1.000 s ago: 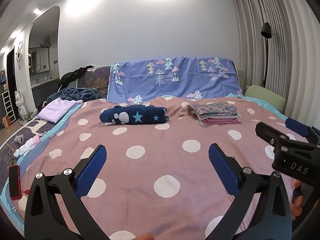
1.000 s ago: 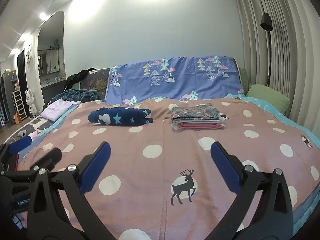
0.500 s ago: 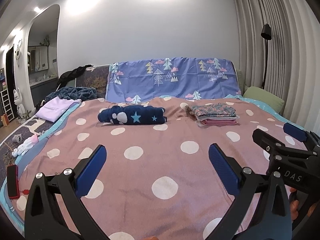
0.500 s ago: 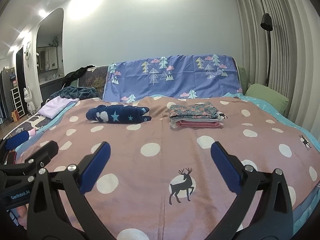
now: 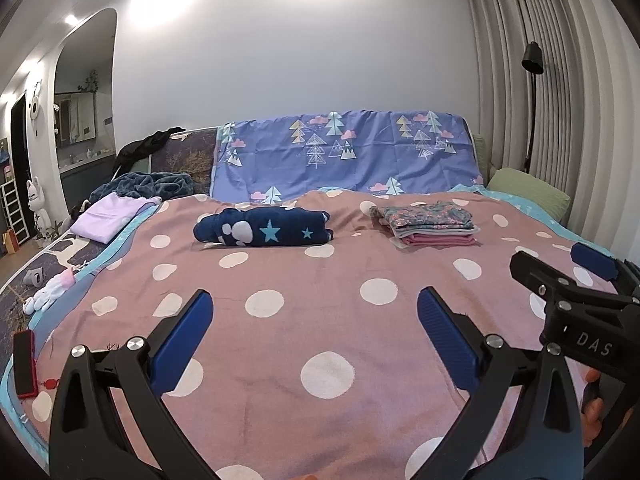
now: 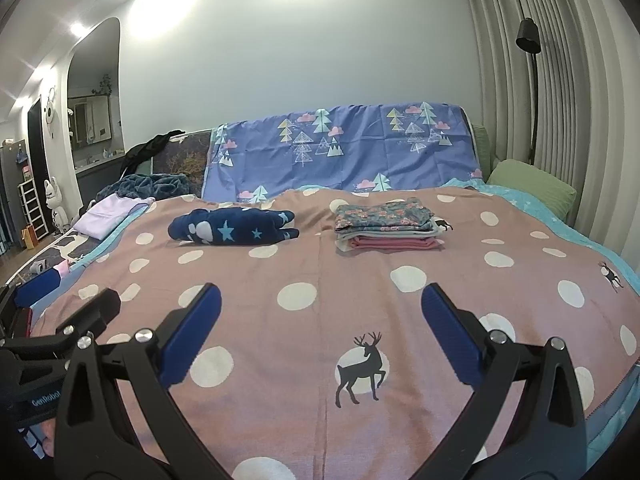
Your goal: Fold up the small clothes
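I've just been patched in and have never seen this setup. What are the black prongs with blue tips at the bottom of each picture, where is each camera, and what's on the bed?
There is no robot arm. A person holds a hand tool in each hand, and each tool has two black fingers with blue pads. A camera on each tool looks forward along its fingers.

One picture is from the left gripper; the other tool pokes in at its right edge. The other picture is from the right gripper. Both are open and hold nothing.

Ahead is a bed with a pink dotted blanket. On it lie a dark blue bundle with stars and, apart to its right, a stack of folded clothes. A lilac garment lies at the left edge.
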The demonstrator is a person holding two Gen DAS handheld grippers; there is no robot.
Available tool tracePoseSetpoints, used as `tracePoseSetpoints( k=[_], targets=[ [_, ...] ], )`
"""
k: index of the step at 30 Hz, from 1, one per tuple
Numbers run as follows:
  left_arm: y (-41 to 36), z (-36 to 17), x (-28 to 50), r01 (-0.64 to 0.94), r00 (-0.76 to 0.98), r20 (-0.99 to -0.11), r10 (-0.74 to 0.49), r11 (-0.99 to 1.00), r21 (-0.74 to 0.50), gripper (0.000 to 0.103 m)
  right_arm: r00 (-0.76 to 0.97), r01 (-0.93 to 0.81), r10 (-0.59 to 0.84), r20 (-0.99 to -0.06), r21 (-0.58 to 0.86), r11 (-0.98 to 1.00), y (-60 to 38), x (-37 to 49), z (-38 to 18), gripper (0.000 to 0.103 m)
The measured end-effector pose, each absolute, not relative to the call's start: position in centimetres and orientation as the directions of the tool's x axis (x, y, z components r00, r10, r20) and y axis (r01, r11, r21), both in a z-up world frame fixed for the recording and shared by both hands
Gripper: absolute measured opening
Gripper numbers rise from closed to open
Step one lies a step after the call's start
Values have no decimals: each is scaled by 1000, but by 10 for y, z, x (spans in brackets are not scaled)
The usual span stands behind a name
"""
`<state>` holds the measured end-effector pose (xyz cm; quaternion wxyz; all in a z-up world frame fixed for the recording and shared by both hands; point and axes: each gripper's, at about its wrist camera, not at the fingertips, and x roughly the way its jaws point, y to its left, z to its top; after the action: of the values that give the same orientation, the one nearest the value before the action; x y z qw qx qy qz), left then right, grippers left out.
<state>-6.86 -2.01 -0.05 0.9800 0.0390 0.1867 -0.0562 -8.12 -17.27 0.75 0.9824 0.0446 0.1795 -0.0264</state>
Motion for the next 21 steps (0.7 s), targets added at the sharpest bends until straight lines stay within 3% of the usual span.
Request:
tracePoseSetpoints(
  k=[10, 21],
  targets=[
    [-18, -6, -64, 95, 917, -392, -70, 995, 44, 102, 929, 76, -40, -367, 82, 994, -176, -80, 5, 101],
    [-24, -7, -62, 145, 903, -413, -122, 989, 26, 102, 925, 64, -30, -380, 77, 995, -175, -77, 3, 101]
  ],
)
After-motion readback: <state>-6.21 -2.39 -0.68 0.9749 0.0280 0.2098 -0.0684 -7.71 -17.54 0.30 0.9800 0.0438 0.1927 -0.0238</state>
